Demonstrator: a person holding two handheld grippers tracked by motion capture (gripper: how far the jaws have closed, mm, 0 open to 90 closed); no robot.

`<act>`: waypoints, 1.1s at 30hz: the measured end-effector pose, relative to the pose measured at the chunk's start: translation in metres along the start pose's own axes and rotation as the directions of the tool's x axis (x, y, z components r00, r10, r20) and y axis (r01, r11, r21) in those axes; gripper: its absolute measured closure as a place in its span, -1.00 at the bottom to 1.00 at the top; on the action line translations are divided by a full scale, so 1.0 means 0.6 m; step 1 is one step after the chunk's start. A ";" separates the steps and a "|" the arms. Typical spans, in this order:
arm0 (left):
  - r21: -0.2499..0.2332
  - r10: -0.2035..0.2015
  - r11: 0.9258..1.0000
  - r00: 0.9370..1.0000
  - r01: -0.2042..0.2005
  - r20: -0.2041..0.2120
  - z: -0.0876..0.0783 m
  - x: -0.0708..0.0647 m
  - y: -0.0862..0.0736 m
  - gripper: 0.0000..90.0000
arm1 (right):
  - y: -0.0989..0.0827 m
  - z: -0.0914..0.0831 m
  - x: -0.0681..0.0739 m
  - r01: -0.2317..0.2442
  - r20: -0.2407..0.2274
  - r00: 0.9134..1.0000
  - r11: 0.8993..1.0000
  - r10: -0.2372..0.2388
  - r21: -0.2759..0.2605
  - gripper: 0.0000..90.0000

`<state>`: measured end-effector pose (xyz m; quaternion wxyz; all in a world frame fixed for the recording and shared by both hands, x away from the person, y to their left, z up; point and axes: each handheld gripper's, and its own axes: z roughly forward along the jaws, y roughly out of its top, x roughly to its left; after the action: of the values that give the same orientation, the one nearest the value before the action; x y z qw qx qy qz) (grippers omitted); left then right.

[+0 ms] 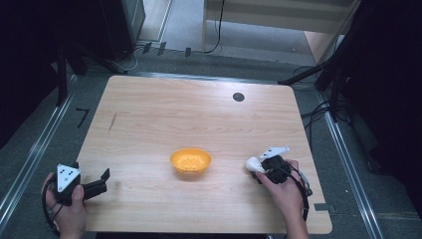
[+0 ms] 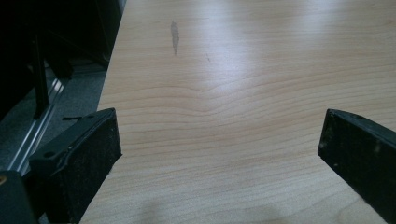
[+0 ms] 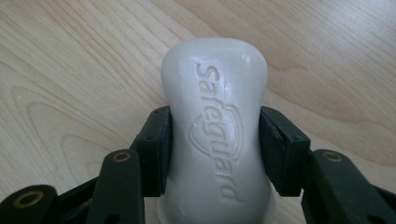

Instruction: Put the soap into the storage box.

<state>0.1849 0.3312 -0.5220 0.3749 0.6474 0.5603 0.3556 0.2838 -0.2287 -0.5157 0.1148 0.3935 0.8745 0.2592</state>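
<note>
Safeguard soap bar (image 3: 217,140) sits pinched at its waist between the right gripper (image 1: 260,168) pads at the table's (image 1: 199,109) 4 o'clock, probably headed for the orange bowl (image 1: 190,161) at center, while the left gripper (image 1: 102,180) idles wide open at 8 o'clock, holding nothing.

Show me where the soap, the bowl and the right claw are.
soap (image 3: 215,121), right gripper view, on its embossed face.
bowl (image 1: 190,162), high view, on its yellow inside.
right claw (image 3: 215,154), right gripper view, midway between its fingertips, shut on the soap.
</note>
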 end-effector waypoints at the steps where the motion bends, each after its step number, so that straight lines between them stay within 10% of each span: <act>1: -0.003 -0.001 1.000 1.000 0.001 0.000 0.000 0.000 0.000 -1.00 | 0.001 -0.001 0.000 0.001 -0.003 1.000 1.000 -0.001 -0.006 0.12; 33: -0.002 -0.002 1.000 1.000 0.002 0.004 0.001 0.000 0.000 -1.00 | 0.066 -0.020 0.038 0.178 -0.098 0.979 0.984 -0.179 -0.026 0.12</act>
<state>0.1851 0.3313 -0.5221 0.3768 0.6472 0.5599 0.3545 0.2884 -0.1940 -0.4841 0.0970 0.2990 0.9087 0.2748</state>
